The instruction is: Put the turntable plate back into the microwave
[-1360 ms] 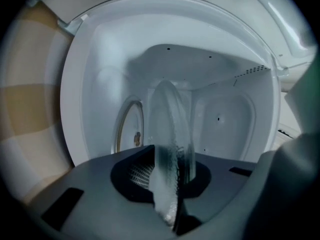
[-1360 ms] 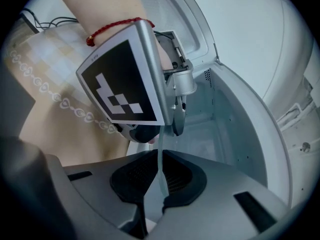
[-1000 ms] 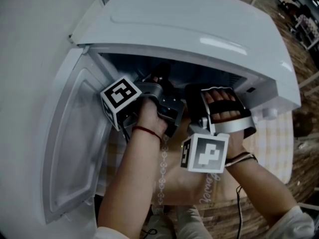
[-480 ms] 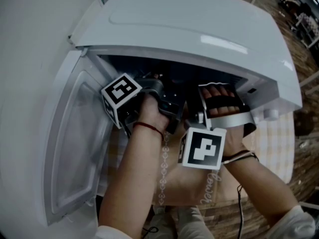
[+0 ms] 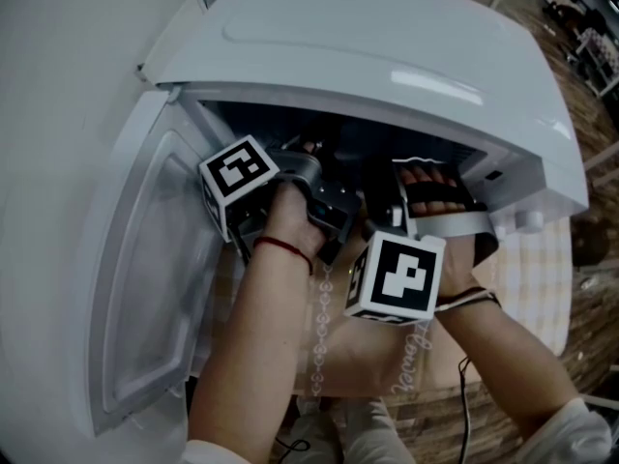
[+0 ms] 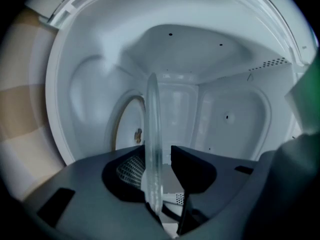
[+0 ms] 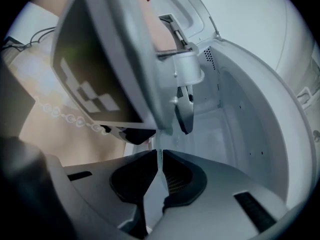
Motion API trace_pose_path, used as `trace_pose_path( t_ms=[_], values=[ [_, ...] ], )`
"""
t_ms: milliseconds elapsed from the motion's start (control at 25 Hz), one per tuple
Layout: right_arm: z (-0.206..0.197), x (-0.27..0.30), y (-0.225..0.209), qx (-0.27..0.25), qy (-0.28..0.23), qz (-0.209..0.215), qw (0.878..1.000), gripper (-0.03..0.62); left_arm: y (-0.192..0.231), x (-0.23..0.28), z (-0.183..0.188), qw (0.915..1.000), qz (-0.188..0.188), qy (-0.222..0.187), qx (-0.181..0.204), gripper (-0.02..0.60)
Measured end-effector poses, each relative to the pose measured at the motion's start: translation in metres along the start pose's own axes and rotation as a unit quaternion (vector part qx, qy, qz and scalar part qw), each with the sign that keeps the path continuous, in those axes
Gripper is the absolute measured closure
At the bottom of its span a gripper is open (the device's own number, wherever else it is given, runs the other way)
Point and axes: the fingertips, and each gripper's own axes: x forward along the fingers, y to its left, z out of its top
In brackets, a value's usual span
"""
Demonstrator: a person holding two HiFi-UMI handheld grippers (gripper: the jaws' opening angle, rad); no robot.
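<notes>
Reaching in: both grippers are working inside the open microwave (image 5: 387, 56), and its door (image 5: 145, 288) is hanging wide at the left of the head view.
Turntable plate: the clear glass turntable plate (image 6: 151, 109) is sitting inside the white cavity (image 6: 200, 54). It is showing edge-on in both gripper views, running between each pair of fingers.
Left gripper: the left gripper (image 6: 157, 154) is opening. Its fingers (image 6: 192, 169) are spreading with the plate's rim between them, and a gap is showing on the right-hand side of the glass.
Right gripper: the right gripper (image 7: 160, 156) is pinching the plate's thin rim, its fingers pressing together on the glass.
Hands: the left hand (image 5: 288, 216) and the gloved right hand (image 5: 435, 211) are holding the grippers at the cavity mouth.
Worktop: a pale checked cloth (image 5: 527, 269) is covering the worktop beside the microwave.
</notes>
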Motion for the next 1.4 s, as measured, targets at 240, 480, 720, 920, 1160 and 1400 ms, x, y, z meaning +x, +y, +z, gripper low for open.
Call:
trace_pose_path(
  t_ms=[240, 480, 720, 920, 1160, 1400],
  values=[
    [0.003, 0.002, 0.001, 0.004, -0.001, 0.007, 1.0, 0.543, 0.004, -0.024, -0.023, 0.9971, 0.016, 0.042, 0.062, 0.44],
    [0.0, 0.005, 0.009, 0.001, 0.0, 0.017, 1.0, 0.543, 0.003, -0.066, -0.04, 0.9932, 0.006, 0.048, 0.106, 0.44],
    [-0.002, 0.011, 0.019, 0.006, 0.006, 0.032, 0.999, 0.54, -0.005, -0.091, -0.049, 0.9869, 0.006, 0.058, 0.151, 0.448],
    [-0.002, 0.014, 0.019, 0.007, 0.012, 0.026, 1.0, 0.539, 0.003, -0.093, -0.049, 0.9855, 0.016, 0.061, 0.158, 0.454],
    [-0.001, 0.016, 0.019, 0.013, 0.008, 0.025, 1.0, 0.537, 0.008, -0.089, -0.046, 0.9858, 0.019, 0.055, 0.157, 0.458],
    [-0.002, 0.02, 0.027, 0.005, 0.005, 0.042, 0.999, 0.536, 0.004, -0.086, -0.046, 0.9859, 0.008, 0.06, 0.156, 0.459]
  ],
)
